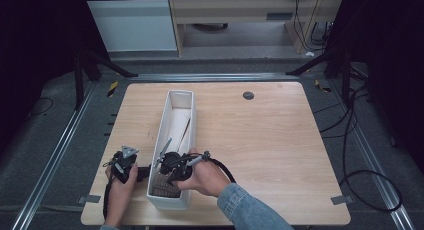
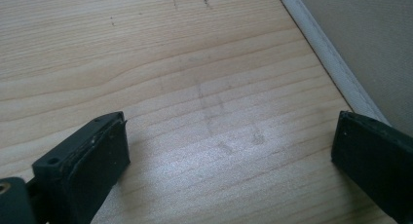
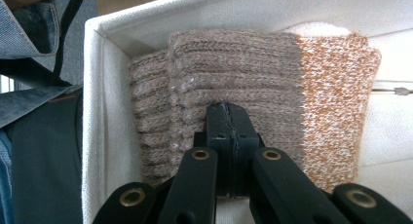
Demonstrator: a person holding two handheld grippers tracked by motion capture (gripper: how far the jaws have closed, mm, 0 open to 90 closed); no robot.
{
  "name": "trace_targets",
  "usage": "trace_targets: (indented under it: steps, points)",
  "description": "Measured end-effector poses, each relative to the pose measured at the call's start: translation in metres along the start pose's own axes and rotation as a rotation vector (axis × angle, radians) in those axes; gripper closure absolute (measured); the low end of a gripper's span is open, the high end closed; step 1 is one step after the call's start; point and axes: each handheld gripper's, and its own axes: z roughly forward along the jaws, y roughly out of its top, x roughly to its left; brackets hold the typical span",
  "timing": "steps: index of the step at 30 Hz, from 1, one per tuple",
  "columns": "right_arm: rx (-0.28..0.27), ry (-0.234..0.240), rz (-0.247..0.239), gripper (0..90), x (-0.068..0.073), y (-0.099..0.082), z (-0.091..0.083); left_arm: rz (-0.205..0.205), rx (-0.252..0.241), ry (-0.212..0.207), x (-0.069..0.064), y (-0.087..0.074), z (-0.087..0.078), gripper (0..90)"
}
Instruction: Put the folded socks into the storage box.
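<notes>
While its jaws press together, empty, right gripper (image 3: 229, 121) pushes folded beige-and-orange knitted sock (image 3: 253, 87) into near end of long white fabric bin (image 1: 172, 140), seemingly packing it; left gripper (image 2: 229, 151) spread, idle over pale wooden table (image 2: 170, 63).

sock (image 3: 253, 83): lower part hidden behind tongs | bin (image 3: 97, 136): cut off by frame edges

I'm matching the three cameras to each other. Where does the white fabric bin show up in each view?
High view: the white fabric bin lies lengthways left of the table's centre, its near end between both hands.
Left gripper view: its white edge runs along the upper right.
Right gripper view: its walls surround the knitted socks.
Shared landmark: the bin's white rim.
</notes>
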Motion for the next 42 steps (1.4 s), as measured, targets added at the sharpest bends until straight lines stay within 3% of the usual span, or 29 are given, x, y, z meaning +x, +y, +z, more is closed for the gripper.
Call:
trace_targets:
  steps: [11,24,36,39,42]
  points:
    - [-0.032,-0.012,-0.009,90.0,-0.001,-0.003,-0.006,0.000,0.000,0.000,0.000,0.000,0.000,0.0]
    - [-0.101,-0.051,-0.011,89.9,-0.009,-0.005,-0.035,0.000,-0.001,0.000,0.000,0.000,0.000,0.0]
    - [-0.165,-0.089,0.016,88.3,-0.018,-0.008,-0.063,0.000,-0.001,0.000,0.000,0.000,0.000,0.0]
    - [-0.177,-0.107,0.024,81.0,-0.021,-0.010,-0.069,0.000,-0.001,0.000,0.000,0.000,0.000,0.0]
    - [-0.194,-0.141,0.047,62.8,-0.025,-0.013,-0.073,0.000,-0.001,0.000,0.000,0.000,0.000,0.0]
